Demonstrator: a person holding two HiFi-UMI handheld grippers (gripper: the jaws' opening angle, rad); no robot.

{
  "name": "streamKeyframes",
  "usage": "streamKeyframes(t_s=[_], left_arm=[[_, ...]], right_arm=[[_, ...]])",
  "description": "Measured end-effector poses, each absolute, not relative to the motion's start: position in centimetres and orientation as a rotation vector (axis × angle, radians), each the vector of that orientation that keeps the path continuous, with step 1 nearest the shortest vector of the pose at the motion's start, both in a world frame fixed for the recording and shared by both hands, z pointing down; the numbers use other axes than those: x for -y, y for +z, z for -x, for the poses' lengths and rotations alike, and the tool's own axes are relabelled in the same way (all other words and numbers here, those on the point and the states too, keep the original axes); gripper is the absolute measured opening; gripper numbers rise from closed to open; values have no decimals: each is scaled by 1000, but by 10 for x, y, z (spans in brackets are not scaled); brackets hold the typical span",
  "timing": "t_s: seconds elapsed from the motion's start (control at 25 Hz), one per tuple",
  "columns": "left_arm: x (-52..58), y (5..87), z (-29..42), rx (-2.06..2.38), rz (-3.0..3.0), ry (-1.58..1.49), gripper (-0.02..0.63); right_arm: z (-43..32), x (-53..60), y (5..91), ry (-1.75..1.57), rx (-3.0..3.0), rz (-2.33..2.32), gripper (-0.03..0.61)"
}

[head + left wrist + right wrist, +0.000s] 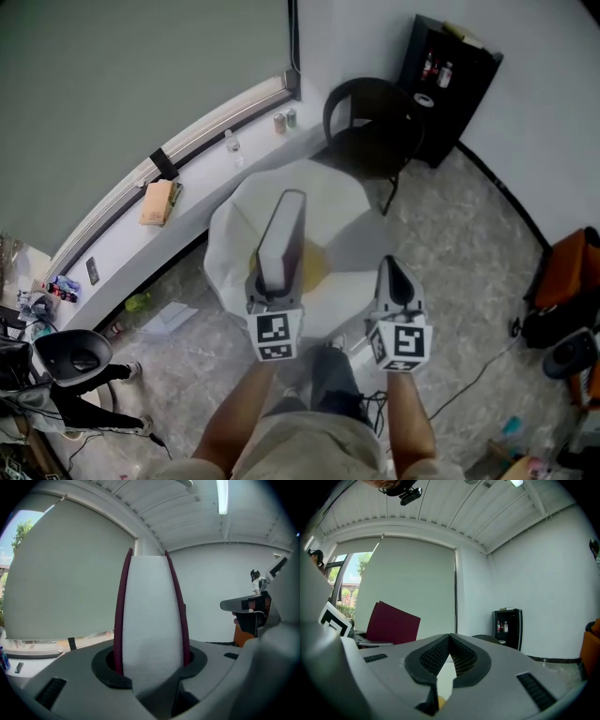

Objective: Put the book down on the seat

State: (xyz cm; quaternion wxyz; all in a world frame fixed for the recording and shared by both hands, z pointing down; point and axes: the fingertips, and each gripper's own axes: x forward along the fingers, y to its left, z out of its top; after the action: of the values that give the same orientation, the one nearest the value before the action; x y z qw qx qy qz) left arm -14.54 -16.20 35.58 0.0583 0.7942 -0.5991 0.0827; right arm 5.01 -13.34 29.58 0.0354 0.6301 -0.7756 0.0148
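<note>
A book [281, 234] with a dark red cover and white page edges stands upright in my left gripper [275, 281], which is shut on its lower end. In the left gripper view the book [152, 616] rises between the jaws and fills the middle. The right gripper view shows its red cover [391, 623] at the left. My right gripper [394, 274] hangs beside it to the right, jaws shut and empty, tips meeting [450, 637]. Both hover over a white table [352, 211]. Beyond the table stands a black chair [375, 131] with a bare seat [367, 152].
A black cabinet [452, 84] with bottles stands in the far corner. Cans and a tan box [159, 202] sit on the window ledge. An orange bag [572, 267] lies at the right, an office chair [75, 356] at the lower left, cables on the floor.
</note>
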Motion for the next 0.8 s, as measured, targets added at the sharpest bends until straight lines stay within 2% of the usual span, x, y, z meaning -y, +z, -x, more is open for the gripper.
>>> streamKeyframes(t_s=[0.4, 0.8], left_arm=[[256, 437, 84, 1765, -2311, 459, 222], [297, 554, 48, 1682, -2145, 657, 224]], right_arm=[[-103, 237, 376, 260, 2385, -1847, 5], [-128, 281, 480, 435, 2323, -1728, 5]])
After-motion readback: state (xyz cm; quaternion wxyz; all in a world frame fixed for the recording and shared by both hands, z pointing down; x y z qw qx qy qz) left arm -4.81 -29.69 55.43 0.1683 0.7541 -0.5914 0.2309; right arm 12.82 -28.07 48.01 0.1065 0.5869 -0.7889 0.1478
